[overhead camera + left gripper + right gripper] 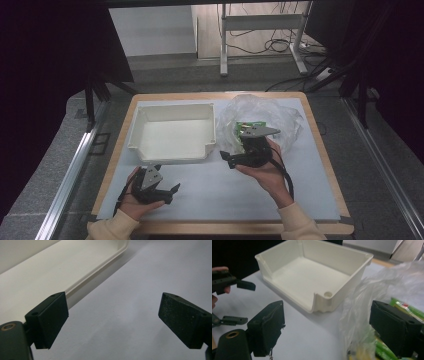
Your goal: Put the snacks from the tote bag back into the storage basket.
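Observation:
A white plastic bin (pixel 172 150) stands empty on the left half of the white mat. To its right lies a crumpled clear plastic bag (pixel 280 112) with green packets (pixel 243 129) inside. My right gripper (pixel 227 160) hovers at the bag's near left edge, jaws pointing left toward the bin. In the right gripper view my right gripper (pixel 327 325) is open wide; a fold of the bag (pixel 362 300) hangs beside its right jaw, and the pads do not press it. My left gripper (pixel 172 192) rests near the front edge, open and empty, with the bin's rim (pixel 100 267) ahead of it.
The white mat (pixel 215 195) covers a wooden table top (pixel 320 150). Dark drapes flank both sides, and a desk frame with cables (pixel 265 35) stands behind. In the right gripper view, the left gripper (pixel 227 282) sits far left, near the bin (pixel 342 297).

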`<state>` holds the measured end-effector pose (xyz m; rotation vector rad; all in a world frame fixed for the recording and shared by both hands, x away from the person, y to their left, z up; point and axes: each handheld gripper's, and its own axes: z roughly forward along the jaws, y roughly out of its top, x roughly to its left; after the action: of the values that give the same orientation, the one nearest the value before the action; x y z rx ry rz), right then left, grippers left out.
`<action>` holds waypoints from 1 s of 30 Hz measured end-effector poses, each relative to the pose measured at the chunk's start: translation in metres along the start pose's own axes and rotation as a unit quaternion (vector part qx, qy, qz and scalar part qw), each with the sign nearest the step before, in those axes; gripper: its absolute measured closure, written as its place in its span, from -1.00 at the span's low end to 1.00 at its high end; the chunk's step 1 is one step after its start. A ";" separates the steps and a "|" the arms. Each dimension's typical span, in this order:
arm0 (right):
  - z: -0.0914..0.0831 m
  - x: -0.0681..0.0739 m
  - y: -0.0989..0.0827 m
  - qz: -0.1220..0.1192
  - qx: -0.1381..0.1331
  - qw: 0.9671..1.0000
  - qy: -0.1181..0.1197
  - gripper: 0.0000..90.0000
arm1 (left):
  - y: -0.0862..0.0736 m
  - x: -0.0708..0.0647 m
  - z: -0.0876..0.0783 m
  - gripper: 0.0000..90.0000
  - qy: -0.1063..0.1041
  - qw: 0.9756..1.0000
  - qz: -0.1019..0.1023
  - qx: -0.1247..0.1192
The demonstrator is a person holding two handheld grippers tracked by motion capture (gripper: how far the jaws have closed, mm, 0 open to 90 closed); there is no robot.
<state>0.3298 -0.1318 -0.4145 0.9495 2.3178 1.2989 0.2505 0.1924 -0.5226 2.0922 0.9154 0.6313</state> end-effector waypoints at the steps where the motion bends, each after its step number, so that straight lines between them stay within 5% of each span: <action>1: -0.003 -0.002 0.001 -0.003 -0.009 1.000 -0.004 -0.72 | 0.000 0.000 0.001 -0.80 -0.001 1.000 -0.002 -0.001; 17: -0.014 -0.026 0.004 0.036 -0.015 0.998 -0.047 -0.71 | 0.002 -0.001 0.001 -0.78 -0.001 1.000 0.004 0.002; 30: -0.003 -0.057 0.018 0.080 0.031 0.993 -0.081 -0.60 | 0.003 -0.004 0.004 -0.78 -0.030 1.000 0.010 0.004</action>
<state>0.3765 -0.1660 -0.3999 1.2351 2.2068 1.1661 0.2520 0.1860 -0.5227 2.1181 0.8672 0.5734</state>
